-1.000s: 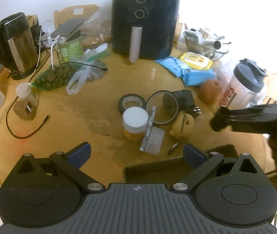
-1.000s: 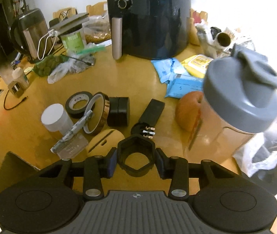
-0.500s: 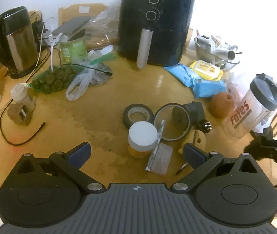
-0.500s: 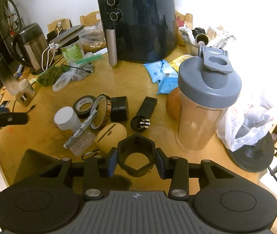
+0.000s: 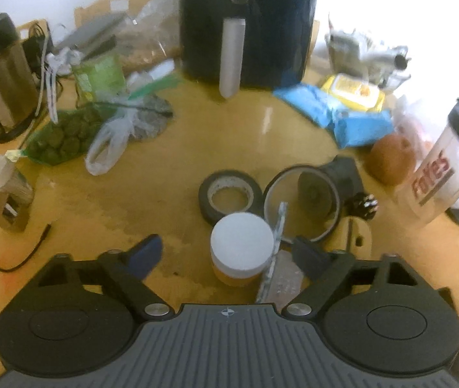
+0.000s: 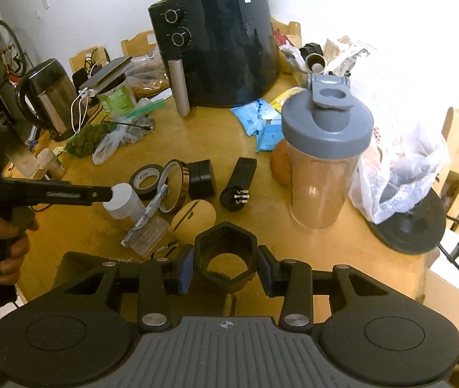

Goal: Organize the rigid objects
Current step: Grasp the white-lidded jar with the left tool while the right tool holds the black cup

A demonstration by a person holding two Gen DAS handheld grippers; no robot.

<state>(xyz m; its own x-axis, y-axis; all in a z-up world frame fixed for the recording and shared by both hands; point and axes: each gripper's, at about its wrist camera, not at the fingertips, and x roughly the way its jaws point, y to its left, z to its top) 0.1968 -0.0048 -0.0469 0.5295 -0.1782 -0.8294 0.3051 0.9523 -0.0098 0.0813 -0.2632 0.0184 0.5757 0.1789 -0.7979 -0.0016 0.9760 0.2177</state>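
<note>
On the yellow wooden table, centre cluster: white-lidded jar standing upright, long axis vertical, amber contents showing under the lid.

Left hand-held gripper: jaws spread wide, have just been closing in a little. Jar sits between the two fingers, nearer the right finger; no pad touches it yet. In the right wrist view the same gripper comes in from the left with its tip at the jar. Judgement: left hand is the nearer one, and the coming move turns on centring the jar between the pads before closing.

Crowding: a flat clear packet leans against the jar's right side; black tape roll lies just behind it; amber tape ring stands on edge beside that. Risk: right finger catches the packet.

Right hand-held gripper: pinching a black hexagonal ring, pads pressed on two opposite flats, held above the table's near edge.

Writing: shaker bottle carries red lettering, appears to read "FoYes". Air fryer has a small white label, unreadable.
</note>
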